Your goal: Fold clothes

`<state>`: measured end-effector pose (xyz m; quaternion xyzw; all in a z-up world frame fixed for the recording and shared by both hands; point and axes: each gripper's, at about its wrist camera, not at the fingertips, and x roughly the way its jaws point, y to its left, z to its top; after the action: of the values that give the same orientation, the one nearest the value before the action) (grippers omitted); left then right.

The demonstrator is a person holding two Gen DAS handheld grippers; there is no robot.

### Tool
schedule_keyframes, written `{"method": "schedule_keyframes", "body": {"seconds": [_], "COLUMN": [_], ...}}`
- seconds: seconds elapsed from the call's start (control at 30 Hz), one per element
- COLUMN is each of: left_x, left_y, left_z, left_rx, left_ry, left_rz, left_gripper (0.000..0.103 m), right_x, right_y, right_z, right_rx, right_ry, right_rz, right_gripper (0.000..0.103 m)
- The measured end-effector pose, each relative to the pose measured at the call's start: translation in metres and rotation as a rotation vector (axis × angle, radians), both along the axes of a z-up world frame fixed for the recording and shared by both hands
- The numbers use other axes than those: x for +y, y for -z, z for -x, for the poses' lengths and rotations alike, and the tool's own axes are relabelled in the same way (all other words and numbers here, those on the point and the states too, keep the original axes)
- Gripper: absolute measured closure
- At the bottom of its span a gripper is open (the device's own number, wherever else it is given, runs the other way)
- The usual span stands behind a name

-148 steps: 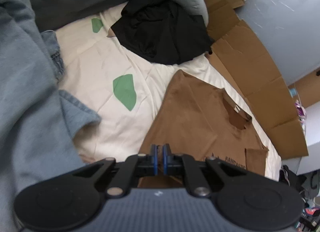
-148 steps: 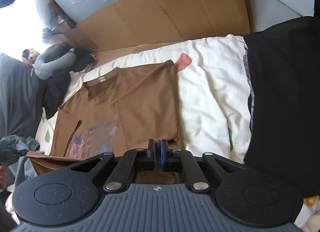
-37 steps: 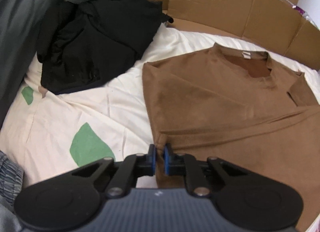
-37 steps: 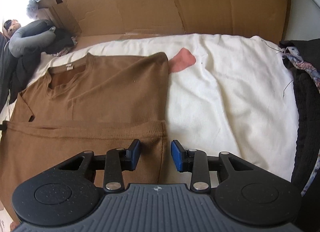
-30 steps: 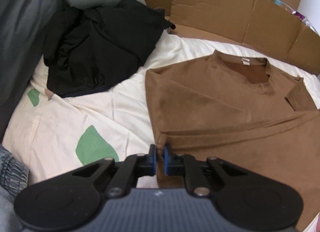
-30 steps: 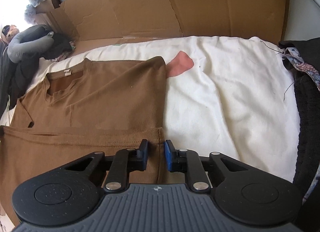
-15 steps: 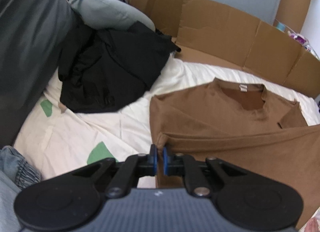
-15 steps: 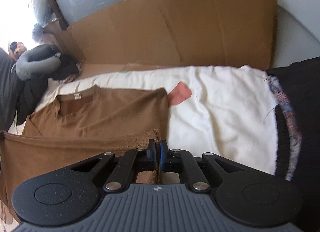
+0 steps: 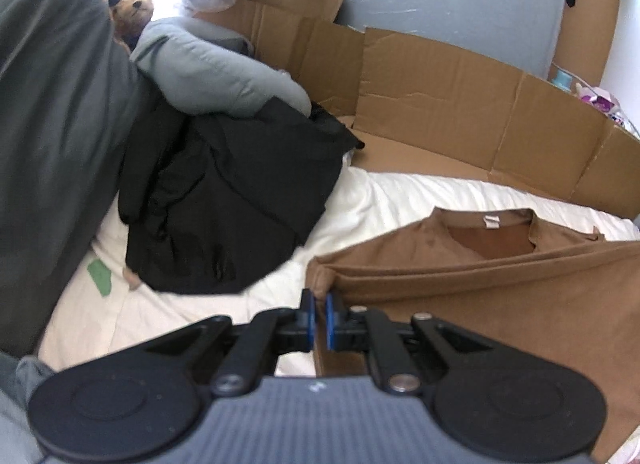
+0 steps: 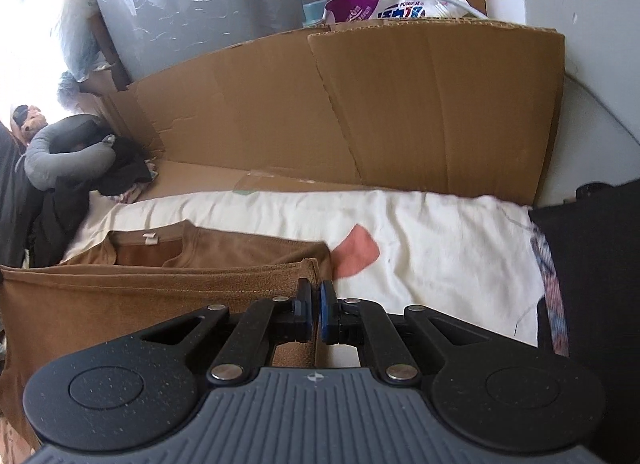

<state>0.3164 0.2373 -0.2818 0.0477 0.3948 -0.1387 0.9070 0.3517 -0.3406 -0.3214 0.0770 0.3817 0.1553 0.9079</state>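
Brown T-shirt (image 9: 500, 288) on cream sheet (image 9: 384, 200) (green (image 9: 100, 276) and pink (image 10: 356, 250) patches), black garment (image 9: 232, 200) beside.

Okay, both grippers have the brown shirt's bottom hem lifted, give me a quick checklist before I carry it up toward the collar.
1. Left gripper shut on brown shirt corner: ok.
2. Right gripper shut on the other corner: ok.
3. Hem level between both grips: ok.
4. Collar lying flat on the white sheet: ok.
5. Black clothes pile apart from the shirt: ok.
6. Sleeves tucked evenly underneath: cannot tell.
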Motion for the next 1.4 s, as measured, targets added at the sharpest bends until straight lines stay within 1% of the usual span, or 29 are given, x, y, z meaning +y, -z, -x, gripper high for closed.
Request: {"method": "schedule_keyframes", "body": {"seconds": [0.17, 0.3, 0.47, 0.77, 0.97, 1.23, 1.4], "left_x": [-0.006, -0.008, -0.013, -0.023, -0.031, -0.036, -0.039], "left_y": [-0.002, -0.001, 0.005, 0.025, 0.037, 0.048, 0.057], "left_z": [-0.019, -0.039, -0.062, -0.099, -0.118, -0.136, -0.148], "left_rx": [-0.012, -0.009, 0.0, 0.043, 0.068, 0.094, 0.114], "left_ry": [-0.004, -0.021, -0.044, -0.053, -0.049, -0.045, -0.059], "left_rz": [-0.002, 0.007, 0.0, -0.026, -0.054, -0.08, -0.08], "left_gripper": [0.097, 0.097, 0.097, 0.097, 0.098, 0.098, 0.098], "right_x": [0.006, 0.012, 0.022, 0.04, 0.044, 0.056, 0.065], "right_y": [-0.009, -0.01, -0.008, 0.011, 0.022, 0.031, 0.038], "right_z": [-0.02, -0.042, -0.069, -0.105, -0.123, -0.143, -0.154], "right_rx": [-0.01, 0.002, 0.017, 0.06, 0.1, 0.126, 0.141], "right_ry": [0.011, 0.021, 0.034, 0.032, 0.033, 0.043, 0.059], "right_rz": [0.022, 0.025, 0.039, 0.117, 0.14, 0.185, 0.213], "right_gripper": [0.101, 0.101, 0.101, 0.101, 0.101, 0.101, 0.101]}}
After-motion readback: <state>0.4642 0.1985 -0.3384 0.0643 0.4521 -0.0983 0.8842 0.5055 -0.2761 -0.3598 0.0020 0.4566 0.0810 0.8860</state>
